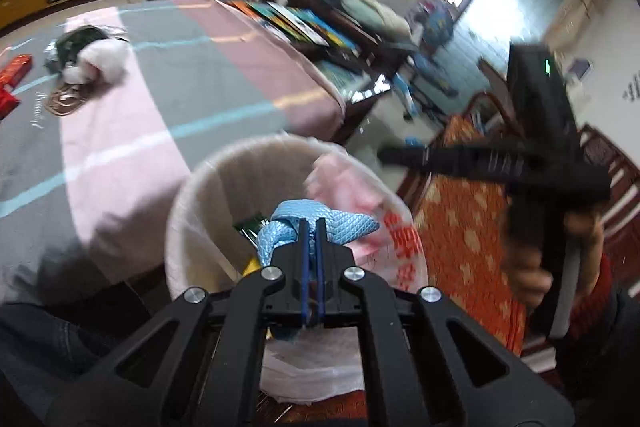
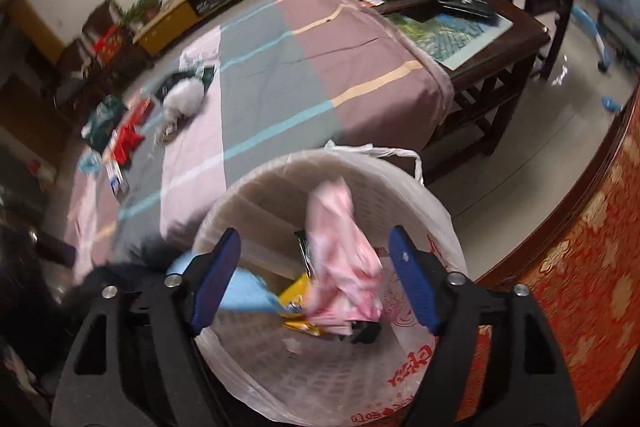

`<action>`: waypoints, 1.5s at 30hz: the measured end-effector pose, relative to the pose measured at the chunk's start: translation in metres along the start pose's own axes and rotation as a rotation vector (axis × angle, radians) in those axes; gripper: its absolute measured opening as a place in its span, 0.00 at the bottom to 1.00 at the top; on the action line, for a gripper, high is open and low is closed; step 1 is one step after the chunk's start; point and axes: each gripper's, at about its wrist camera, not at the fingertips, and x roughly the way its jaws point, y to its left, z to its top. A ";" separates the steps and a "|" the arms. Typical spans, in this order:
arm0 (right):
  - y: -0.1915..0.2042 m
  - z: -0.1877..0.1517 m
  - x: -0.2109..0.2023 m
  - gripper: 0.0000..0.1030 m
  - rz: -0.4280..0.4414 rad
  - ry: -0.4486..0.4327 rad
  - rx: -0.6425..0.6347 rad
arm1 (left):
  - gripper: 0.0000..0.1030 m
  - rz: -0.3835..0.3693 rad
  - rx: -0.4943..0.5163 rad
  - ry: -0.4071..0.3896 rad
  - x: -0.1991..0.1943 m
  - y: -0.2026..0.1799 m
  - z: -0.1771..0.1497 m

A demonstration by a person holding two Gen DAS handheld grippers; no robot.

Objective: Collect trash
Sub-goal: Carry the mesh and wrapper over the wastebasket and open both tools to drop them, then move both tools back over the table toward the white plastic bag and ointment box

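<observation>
Left gripper [image 1: 311, 227], lower centre, clamps a blue cloth [image 1: 320, 223] above the bin [image 1: 208, 187] rim. Right gripper [image 2: 316, 267] stands open over the bin's mouth, nothing between its pads.

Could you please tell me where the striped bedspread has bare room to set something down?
The striped pink-and-grey bedspread lies bare from the white fluffy item across to the books on the dark wooden table. It is crowded at the far-left end, around the red packets.
</observation>
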 end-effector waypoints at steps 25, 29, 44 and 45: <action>0.080 -0.006 0.050 0.76 0.031 0.091 -0.088 | 0.84 0.531 -0.295 -0.225 -0.088 0.102 0.004; 0.118 -0.006 0.055 0.76 0.013 0.091 -0.161 | 0.85 0.604 -0.363 -0.282 -0.113 0.129 0.001; 0.211 -0.015 0.113 0.76 0.025 0.146 -0.280 | 0.88 0.679 -0.641 -0.418 -0.167 0.209 -0.036; 0.213 -0.016 0.115 0.76 0.028 0.148 -0.284 | 0.88 0.674 -0.644 -0.444 -0.170 0.208 -0.037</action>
